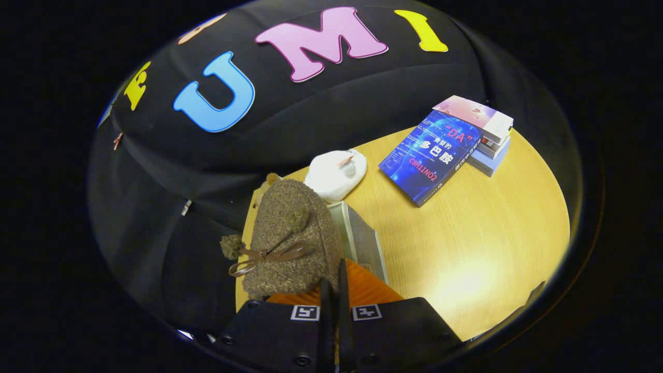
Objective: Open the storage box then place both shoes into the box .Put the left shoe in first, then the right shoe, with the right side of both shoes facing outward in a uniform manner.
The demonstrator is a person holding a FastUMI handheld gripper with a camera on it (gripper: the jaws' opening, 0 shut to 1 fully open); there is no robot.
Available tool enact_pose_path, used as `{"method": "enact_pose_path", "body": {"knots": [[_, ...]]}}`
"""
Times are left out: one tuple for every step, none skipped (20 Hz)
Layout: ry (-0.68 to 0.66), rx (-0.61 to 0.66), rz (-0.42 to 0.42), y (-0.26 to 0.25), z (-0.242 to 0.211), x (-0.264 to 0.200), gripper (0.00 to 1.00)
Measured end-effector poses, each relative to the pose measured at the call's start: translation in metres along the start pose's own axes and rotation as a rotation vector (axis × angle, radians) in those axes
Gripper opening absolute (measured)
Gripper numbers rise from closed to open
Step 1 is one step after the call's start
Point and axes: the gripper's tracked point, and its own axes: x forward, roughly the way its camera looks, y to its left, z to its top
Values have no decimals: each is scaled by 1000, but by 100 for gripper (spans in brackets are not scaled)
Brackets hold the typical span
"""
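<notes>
A brown fuzzy shoe [292, 235] with a thin ribbon bow and pompoms hangs just ahead of the fingers, its orange ribbed sole [370, 287] turned to the right. My gripper [334, 274] is shut on the shoe's edge, with the two fingers almost touching. Behind and to the right of the shoe stands the grey storage box [362, 241]; the shoe hides most of it, so I cannot tell how its lid stands. A white fluffy object [335, 173] lies beyond the box on the wooden table [481, 243].
A blue book [430, 155] lies flat on the table beyond the box to the right, beside a short stack of books [489, 137]. Black cloth wall rises behind the table and to the left. Bare tabletop stretches right of the fingers.
</notes>
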Motion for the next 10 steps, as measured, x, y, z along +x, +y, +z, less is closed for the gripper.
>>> {"method": "enact_pose_path", "body": {"knots": [[17, -8, -47, -4, -11, 9, 8], [32, -14, -94, -9, -19, 17, 8], [40, -24, -127, -10, -25, 26, 9], [53, -36, -154, -12, -33, 32, 8], [62, -48, -174, -12, -38, 37, 9], [61, -57, -182, -9, -42, 42, 10], [59, -70, -201, -9, -44, 46, 10], [55, -87, -223, -10, -46, 50, 12], [49, -104, -239, -9, -46, 54, 13], [49, -115, -256, -9, -48, 56, 14]]}}
